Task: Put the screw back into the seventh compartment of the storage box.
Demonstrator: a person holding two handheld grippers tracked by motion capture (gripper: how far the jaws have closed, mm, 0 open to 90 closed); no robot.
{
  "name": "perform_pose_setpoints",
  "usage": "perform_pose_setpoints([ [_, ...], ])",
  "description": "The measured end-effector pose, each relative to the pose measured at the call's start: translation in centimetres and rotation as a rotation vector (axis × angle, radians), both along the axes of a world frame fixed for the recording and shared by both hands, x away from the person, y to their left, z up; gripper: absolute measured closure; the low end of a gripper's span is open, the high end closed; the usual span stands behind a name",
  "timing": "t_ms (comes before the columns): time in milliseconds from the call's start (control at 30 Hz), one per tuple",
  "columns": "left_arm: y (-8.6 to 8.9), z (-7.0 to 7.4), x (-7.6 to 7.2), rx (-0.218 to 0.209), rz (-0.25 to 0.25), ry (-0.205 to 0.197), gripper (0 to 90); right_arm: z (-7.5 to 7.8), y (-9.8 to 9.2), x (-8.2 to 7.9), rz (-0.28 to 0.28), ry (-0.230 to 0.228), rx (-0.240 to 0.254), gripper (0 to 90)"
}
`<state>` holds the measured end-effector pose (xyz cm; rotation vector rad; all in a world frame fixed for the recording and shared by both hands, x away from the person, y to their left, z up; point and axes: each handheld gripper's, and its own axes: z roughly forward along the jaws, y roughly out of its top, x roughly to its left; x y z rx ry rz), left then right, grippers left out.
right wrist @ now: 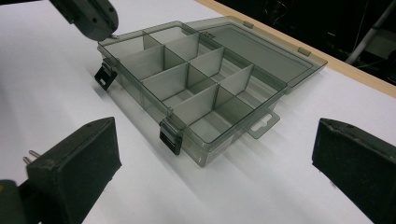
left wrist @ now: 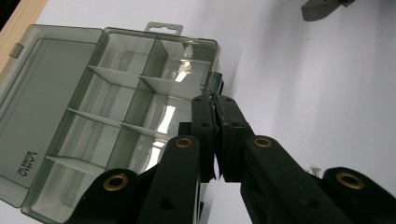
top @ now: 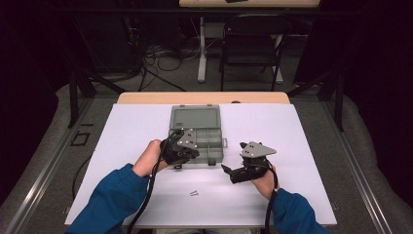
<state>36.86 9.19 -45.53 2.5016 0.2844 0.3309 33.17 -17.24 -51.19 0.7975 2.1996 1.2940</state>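
Smoky grey plastic is what we see first: an organiser box (top: 197, 136) lies open on the white tabletop (top: 302, 146), its lid (right wrist: 261, 51) folded flat back and its divided compartments bare; our left tongs (left wrist: 215, 100) hover over the box's near edge with the jaws pressed together, and we cannot make out anything pinched between them; our right tongs (right wrist: 215, 154) rest just beside the box on the right, jaws spread wide and holding nothing; two small screws (top: 194, 193) lie on the tabletop, nearer us than the box.
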Motion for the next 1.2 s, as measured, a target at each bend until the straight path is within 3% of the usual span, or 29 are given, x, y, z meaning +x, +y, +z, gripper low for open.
perform_pose_setpoints([
  [467, 0.0, -0.1, 2.0, -0.031, 0.059, -0.015, 87.2, 0.1, -0.1, -0.1, -0.001, -0.003, -0.002, 0.0],
  [800, -0.7, -1.1, 3.0, -0.035, 0.077, -0.012, 87.2, 0.0, -0.1, 0.0, 0.000, -0.001, -0.003, 0.0],
  [1000, -0.9, -1.8, 3.4, -0.066, 0.098, -0.001, 87.1, 0.0, -0.1, 0.0, 0.001, 0.003, -0.002, 0.0],
  [1200, -1.2, -2.8, 3.6, -0.060, 0.110, 0.015, 87.1, 0.0, 0.0, 0.0, 0.003, 0.009, -0.007, 0.1],
])
